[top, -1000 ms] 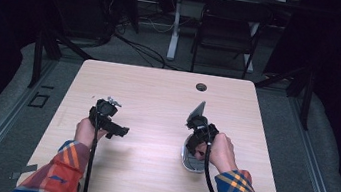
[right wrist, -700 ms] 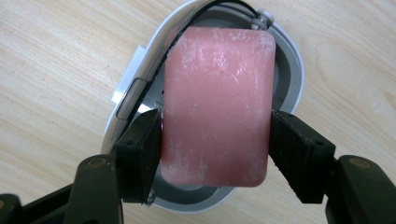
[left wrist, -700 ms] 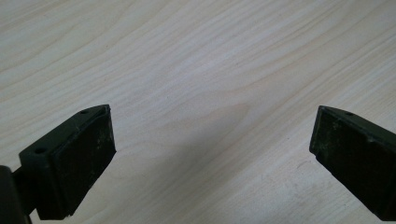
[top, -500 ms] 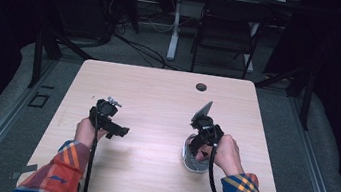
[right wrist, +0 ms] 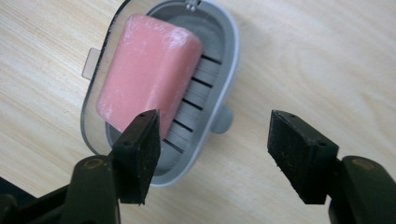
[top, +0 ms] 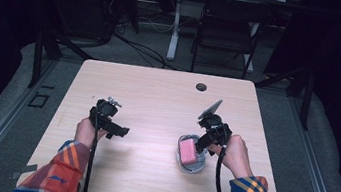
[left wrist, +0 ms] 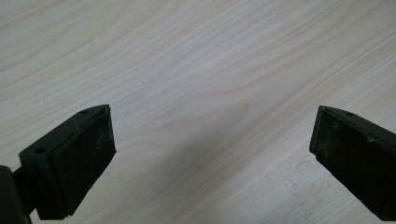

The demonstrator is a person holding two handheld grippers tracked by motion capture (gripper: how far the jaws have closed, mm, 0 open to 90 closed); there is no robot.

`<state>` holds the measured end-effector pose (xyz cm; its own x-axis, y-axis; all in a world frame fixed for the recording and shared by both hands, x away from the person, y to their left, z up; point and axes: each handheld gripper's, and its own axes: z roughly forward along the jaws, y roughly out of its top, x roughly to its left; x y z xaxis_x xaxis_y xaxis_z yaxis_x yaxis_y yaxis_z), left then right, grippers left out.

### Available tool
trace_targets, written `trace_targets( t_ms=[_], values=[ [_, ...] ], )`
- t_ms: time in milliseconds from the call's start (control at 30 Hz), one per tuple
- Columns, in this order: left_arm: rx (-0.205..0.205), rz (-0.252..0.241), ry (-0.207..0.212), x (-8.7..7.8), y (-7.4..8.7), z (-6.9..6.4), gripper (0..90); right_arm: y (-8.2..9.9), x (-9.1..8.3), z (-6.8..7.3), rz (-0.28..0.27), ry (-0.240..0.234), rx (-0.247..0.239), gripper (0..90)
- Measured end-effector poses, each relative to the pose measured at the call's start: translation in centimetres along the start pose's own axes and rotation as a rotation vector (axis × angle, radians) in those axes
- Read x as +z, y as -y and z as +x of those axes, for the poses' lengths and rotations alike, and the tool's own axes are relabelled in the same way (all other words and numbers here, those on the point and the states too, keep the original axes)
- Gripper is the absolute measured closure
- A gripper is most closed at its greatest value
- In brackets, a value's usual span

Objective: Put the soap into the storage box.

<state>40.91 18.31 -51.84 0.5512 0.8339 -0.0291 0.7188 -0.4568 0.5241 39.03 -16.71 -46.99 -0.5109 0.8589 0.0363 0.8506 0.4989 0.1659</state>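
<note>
Item: right gripper [right wrist: 212,140], held in the person's right hand [top: 237,155], jaws spread and empty, poised over the near end of the soap dish [right wrist: 224,70].

Item: soap dish, grey, slatted, oval, resting on the bench [top: 158,99] at its near right. A pink soap bar [right wrist: 147,77] lies in it, tilted against one wall. Seen from above, the bar's long axis runs near to far; it sits just left of the right gripper, which is much the nearer of the two.

Item: left gripper [top: 110,120], well apart to the left, jaws wide apart over bare wood, holding nothing.

Item: round grommet hole [top: 201,87] by the far edge.

Item: folding chair [top: 227,33], beyond the bench.
</note>
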Motion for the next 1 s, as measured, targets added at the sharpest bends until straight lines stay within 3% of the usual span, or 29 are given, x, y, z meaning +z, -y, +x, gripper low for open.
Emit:
trace_targets(
  t_ms=[167,200,333,367,667,1000],
  values=[
    [0.0,-0.001,0.004,0.0,0.0,0.0,0.1,0.8,-1.3,-0.9,-0.073,0.016,-0.034,29.8],
    [0.0,-0.001,0.004,0.0,0.0,0.0,0.0,1.1,-1.5,-1.0,-0.102,0.016,-0.021,27.7],
    [0.002,-0.001,0.002,0.0,0.0,0.0,0.0,1.7,-2.3,-1.7,-0.113,0.03,-0.046,23.6],
    [0.001,-0.001,0.004,0.0,0.0,0.0,0.0,2.2,-2.8,-2.2,-0.122,0.042,-0.058,18.8],
    [0.0,-0.001,0.003,0.0,0.0,0.0,0.0,4.6,-3.6,-4.1,-0.204,0.079,-0.041,10.9],
    [0.001,0.0,0.003,0.1,0.0,0.0,0.0,7.4,-3.9,-6.5,-0.248,0.108,-0.011,6.1]
  ],
)
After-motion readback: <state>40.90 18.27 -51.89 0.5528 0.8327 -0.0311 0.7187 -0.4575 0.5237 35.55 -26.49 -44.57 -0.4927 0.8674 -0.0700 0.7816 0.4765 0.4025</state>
